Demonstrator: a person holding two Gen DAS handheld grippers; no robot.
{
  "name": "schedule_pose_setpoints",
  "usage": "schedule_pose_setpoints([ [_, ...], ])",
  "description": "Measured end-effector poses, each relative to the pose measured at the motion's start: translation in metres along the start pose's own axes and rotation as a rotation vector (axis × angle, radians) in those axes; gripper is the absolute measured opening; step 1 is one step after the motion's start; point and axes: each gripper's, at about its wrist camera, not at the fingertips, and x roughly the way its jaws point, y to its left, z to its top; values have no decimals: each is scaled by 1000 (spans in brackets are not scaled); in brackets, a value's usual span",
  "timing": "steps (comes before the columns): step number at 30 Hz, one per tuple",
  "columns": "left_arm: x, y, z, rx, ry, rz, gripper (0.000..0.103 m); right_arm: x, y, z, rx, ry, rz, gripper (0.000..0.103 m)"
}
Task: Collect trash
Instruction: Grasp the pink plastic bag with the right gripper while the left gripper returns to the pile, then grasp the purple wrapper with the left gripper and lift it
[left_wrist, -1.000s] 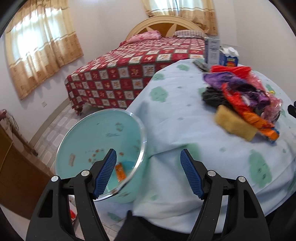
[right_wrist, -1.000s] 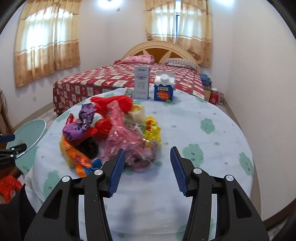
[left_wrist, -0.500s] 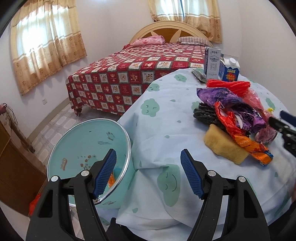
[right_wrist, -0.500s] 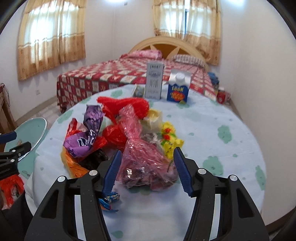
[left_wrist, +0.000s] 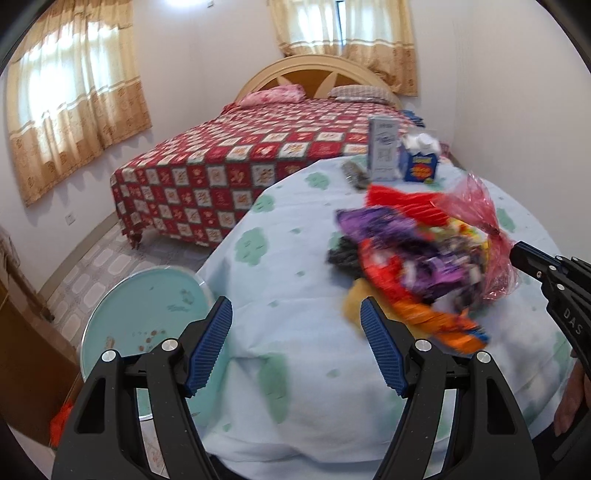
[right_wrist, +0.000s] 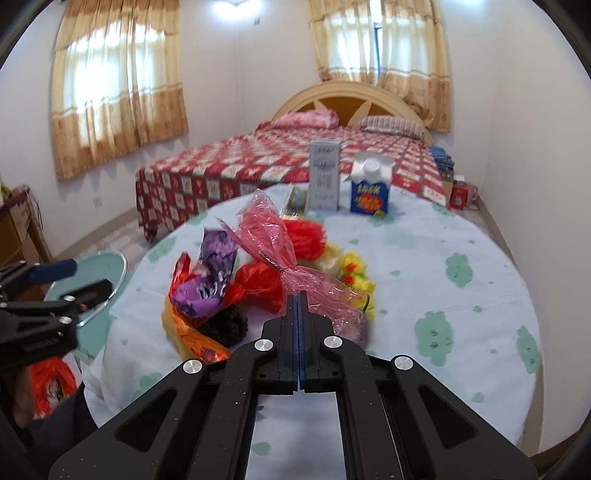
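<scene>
Most wrappers (right_wrist: 207, 291) remain piled on the table (right_wrist: 461, 332), the right gripper (right_wrist: 298, 295) clenched on the pink cellophane bag (right_wrist: 273, 243), left gripper (left_wrist: 295, 347) released at nine o'clock.

The right gripper (right_wrist: 299, 295), whose fingers stood well apart around the crinkled pink cellophane bag (right_wrist: 284, 254) half a second ago, has just clamped fully together on the bag's near end. The bag's top now stands taller above the heap of coloured wrappers (right_wrist: 221, 291), so it seems to be lifted, though blur hides the contact. The left gripper (left_wrist: 295, 343) has risen, and the round pale-blue bin (left_wrist: 144, 328) now sits lower and further left in its view.
</scene>
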Motion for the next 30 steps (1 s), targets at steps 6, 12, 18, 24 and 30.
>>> schedule_pose_setpoints([
  [6, 1, -46, 16, 44, -16, -52, 72, -15, -36, -4, 48, -19, -90, 1],
  [12, 24, -85, 26, 79, 16, -64, 72, -17, -64, -18, 109, -17, -110, 1],
  [18, 49, -101, 14, 121, 96, -66, 47, -11, -60, -26, 107, -12, -78, 1],
  [24, 30, -82, 18, 127, 66, -126, 24, -17, -54, -25, 95, -36, -60, 1],
  [30, -8, -38, 22, 95, -12, -164, 23, -22, -38, -17, 70, -56, -48, 1],
])
